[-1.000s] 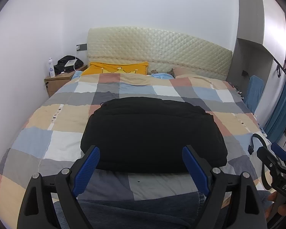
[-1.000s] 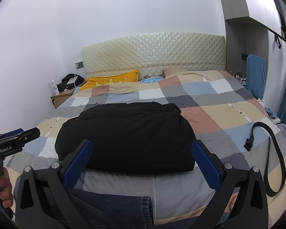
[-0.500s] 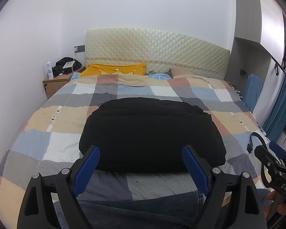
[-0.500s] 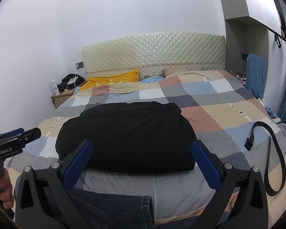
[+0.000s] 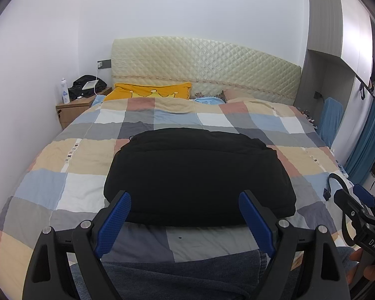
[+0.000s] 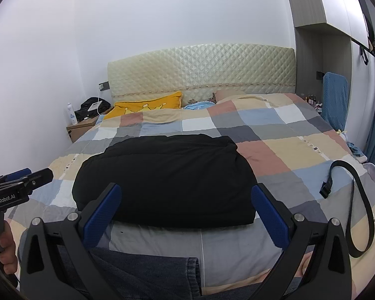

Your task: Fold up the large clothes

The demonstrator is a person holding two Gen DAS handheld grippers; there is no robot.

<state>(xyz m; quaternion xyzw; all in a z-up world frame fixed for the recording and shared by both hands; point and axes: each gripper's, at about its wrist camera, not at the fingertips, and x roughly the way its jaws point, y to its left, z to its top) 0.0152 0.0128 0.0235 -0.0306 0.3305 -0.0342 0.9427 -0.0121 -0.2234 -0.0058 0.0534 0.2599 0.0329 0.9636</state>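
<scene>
A large black garment (image 5: 197, 175) lies folded into a thick rectangle on the checked bedspread (image 5: 62, 155), near the front edge of the bed; it also shows in the right wrist view (image 6: 167, 180). My left gripper (image 5: 185, 197) is open and empty, held just in front of the garment's near edge, not touching it. My right gripper (image 6: 186, 190) is open and empty, also just in front of the near edge. Dark denim cloth (image 6: 142, 275) lies below both grippers at the bed's front edge.
A black belt (image 6: 357, 200) loops on the bed at the right. A yellow pillow (image 5: 150, 91) lies at the quilted headboard (image 5: 205, 67). A wooden nightstand (image 5: 75, 107) with a bottle and bag stands at the left. A blue towel (image 6: 335, 100) hangs at the right.
Both grippers have stayed open and nearly still; the left one's view has risen and drawn back slightly. The black garment has not moved.
</scene>
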